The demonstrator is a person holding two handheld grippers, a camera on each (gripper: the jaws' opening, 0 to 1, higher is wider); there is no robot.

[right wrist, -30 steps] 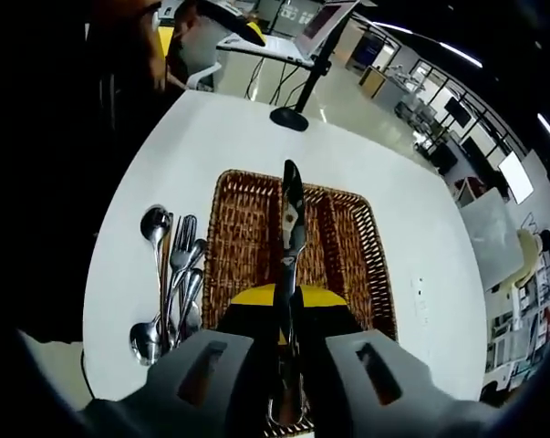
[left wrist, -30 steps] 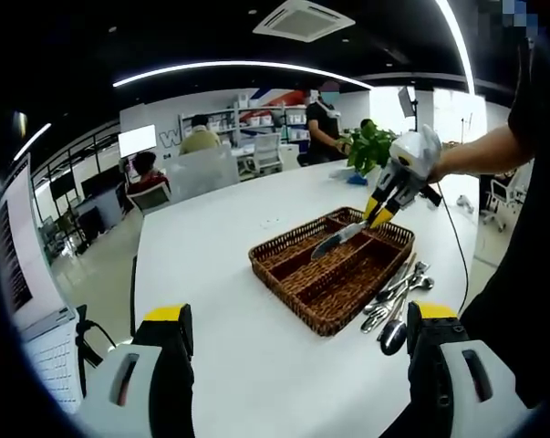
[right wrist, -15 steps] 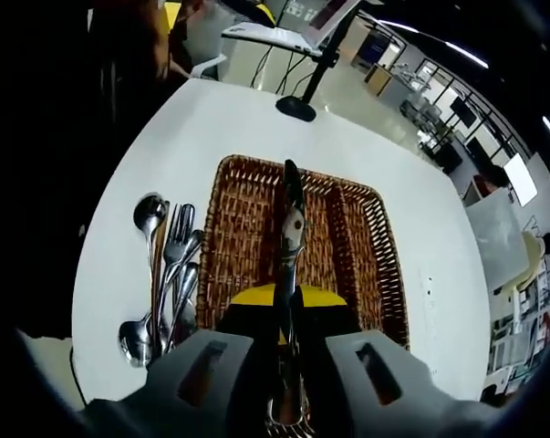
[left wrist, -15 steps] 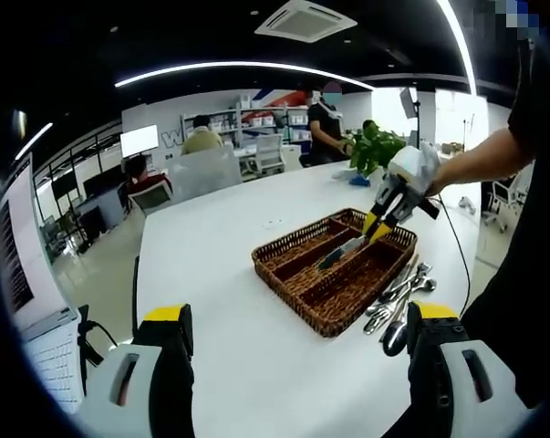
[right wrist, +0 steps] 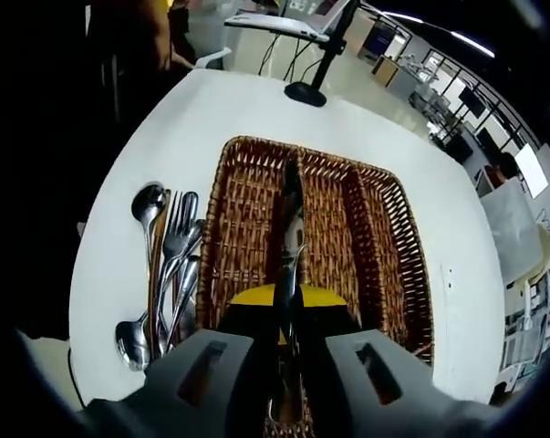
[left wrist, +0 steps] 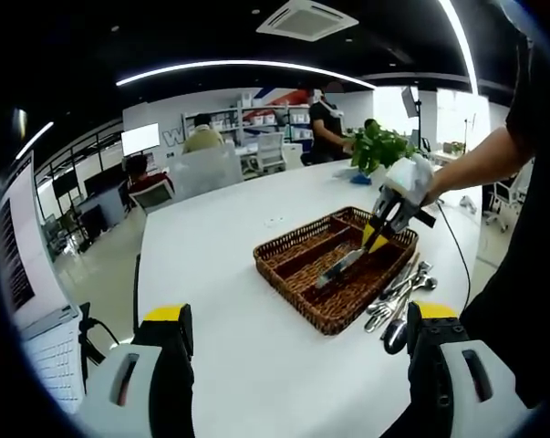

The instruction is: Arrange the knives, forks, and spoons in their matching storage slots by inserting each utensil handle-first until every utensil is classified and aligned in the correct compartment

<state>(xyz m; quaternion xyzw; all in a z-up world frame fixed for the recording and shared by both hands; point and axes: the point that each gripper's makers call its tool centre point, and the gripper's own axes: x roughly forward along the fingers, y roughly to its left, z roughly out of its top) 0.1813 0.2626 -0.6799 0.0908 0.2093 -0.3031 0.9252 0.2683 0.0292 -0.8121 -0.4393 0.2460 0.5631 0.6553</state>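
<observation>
- Right gripper (left wrist: pixel 377 239) clamps a knife (right wrist: pixel 290 239) low over the wicker tray (right wrist: pixel 384 239), above a middle slot.
- Keep it parallel to the dividers, then release.
- Left gripper (left wrist: pixel 297 339) idle, jaws wide.
- Spare cutlery (right wrist: pixel 170 265) waits on the bench (left wrist: pixel 211 274) just beside the tray.

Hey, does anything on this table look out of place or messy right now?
Yes. A loose heap of spoons and forks lies on the white table beside the wicker tray instead of in its slots, some crossing each other. The right gripper holds a knife over the tray. Nothing looks spilled or damaged.
</observation>
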